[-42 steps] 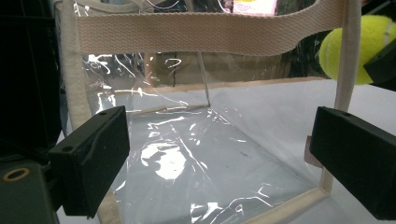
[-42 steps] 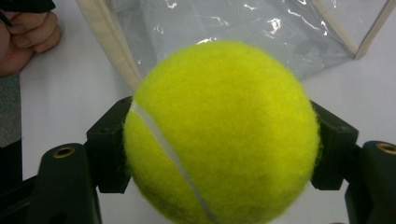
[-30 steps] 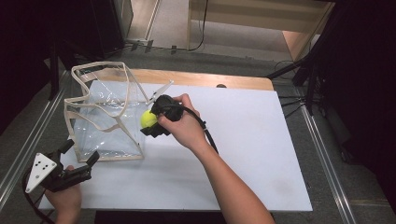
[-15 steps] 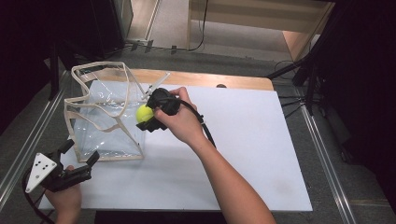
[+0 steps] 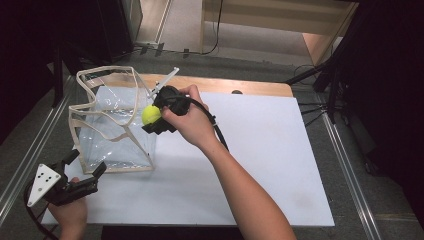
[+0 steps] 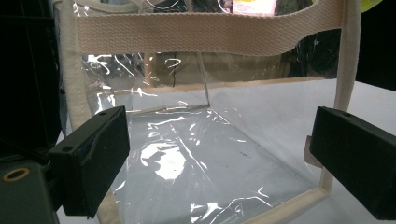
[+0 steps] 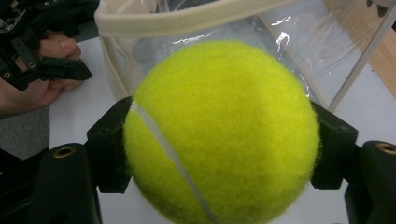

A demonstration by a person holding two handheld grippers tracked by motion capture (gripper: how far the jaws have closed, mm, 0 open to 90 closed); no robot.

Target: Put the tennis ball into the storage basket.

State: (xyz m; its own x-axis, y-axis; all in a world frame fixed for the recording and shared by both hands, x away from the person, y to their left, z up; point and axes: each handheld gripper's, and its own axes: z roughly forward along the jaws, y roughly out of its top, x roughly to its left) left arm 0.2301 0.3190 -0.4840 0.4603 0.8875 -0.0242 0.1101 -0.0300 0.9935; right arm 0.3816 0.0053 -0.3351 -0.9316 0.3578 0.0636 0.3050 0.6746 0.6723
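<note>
A clear plastic bag with a cream webbing rim and straps stands open on the white board at the left. My right gripper is shut on a yellow tennis ball, held above the bag's right rim. In the right gripper view the ball sits between both jaws with the bag's rim just beyond it. My left gripper stands open at the bag's near left corner. In the left gripper view the bag's clear wall lies between and beyond the spread jaws, untouched.
The white board lies on a wooden table. A metal rail runs along the left side. Cables and a stand's legs are on the floor at the far right. The board's right half is bare.
My right gripper has carried the tennis ball a little left and away, up over the bag's right rim. The left gripper has stayed still.
</note>
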